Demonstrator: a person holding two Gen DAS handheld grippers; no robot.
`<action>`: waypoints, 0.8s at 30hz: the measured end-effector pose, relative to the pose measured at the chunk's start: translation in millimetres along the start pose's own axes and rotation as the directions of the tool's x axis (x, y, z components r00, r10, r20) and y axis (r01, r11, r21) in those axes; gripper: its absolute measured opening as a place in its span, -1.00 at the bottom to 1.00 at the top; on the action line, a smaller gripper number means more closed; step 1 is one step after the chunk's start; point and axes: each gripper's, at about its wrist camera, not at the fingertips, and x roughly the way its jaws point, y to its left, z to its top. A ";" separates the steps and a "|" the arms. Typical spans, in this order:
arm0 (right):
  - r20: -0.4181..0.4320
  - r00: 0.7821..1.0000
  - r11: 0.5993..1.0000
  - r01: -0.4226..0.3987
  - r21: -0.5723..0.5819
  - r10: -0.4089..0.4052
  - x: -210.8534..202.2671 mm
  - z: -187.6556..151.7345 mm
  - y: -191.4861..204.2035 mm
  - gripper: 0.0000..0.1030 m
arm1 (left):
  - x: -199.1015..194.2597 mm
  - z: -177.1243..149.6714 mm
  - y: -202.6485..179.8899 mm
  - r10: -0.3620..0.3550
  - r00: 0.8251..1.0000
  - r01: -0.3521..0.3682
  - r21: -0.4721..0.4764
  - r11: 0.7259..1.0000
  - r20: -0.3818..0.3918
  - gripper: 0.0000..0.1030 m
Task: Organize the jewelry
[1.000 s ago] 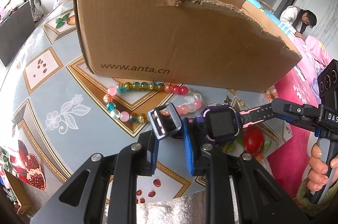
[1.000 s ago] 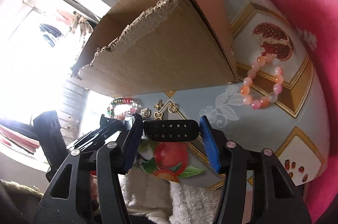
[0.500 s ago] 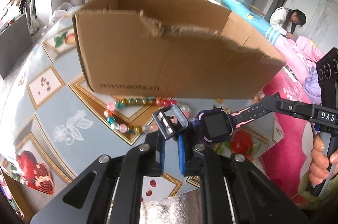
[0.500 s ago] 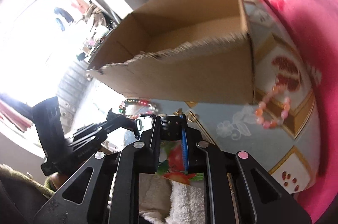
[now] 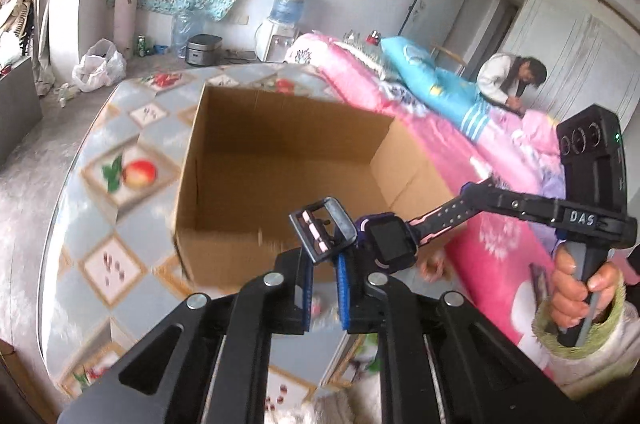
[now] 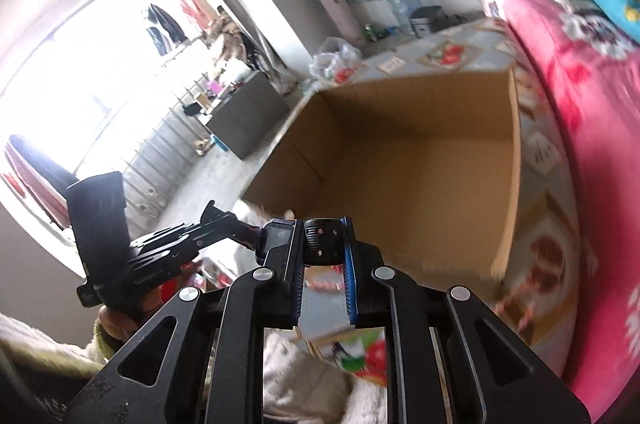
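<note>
A purple and pink smartwatch (image 5: 390, 238) hangs in the air between my two grippers, over the near rim of an open cardboard box (image 5: 288, 128). My left gripper (image 5: 322, 264) is shut on the strap just behind the metal buckle (image 5: 322, 228). My right gripper (image 6: 323, 244) is shut on the perforated strap end (image 6: 322, 242); in the left wrist view the right gripper (image 5: 472, 190) reaches in from the right. The box (image 6: 420, 152) looks bare inside. Pink beads (image 6: 516, 300) show blurred on the table beside it.
The box stands on a round table with a fruit-patterned cloth (image 5: 132, 176). A pink-covered bed (image 5: 500, 252) runs along the right, with a person (image 5: 508, 80) sitting at its far end. A hand (image 5: 576, 288) grips the right tool's handle. A water dispenser (image 5: 280, 24) stands by the far wall.
Both grippers closed on the watch strap and lifted it off the table. They now stand higher, so the inside of the box has come into view and the bead strings have dropped below.
</note>
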 end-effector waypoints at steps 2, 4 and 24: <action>-0.011 1.000 1.000 0.011 -0.008 -0.011 9.0 23.6 -5.1 -0.71 | 9.3 22.7 3.7 0.008 1.000 -0.008 0.011 1.000 -0.015 -0.82; -0.040 0.998 0.999 0.043 -0.008 -0.043 23.6 41.9 -12.1 -0.71 | 32.1 46.1 6.0 0.051 0.997 -0.050 0.029 0.998 -0.051 -0.82; -0.210 0.961 0.976 0.200 0.090 -0.177 120.7 104.0 -87.8 -0.71 | 203.3 127.5 43.7 0.208 0.923 -0.179 0.118 0.977 -0.324 -0.82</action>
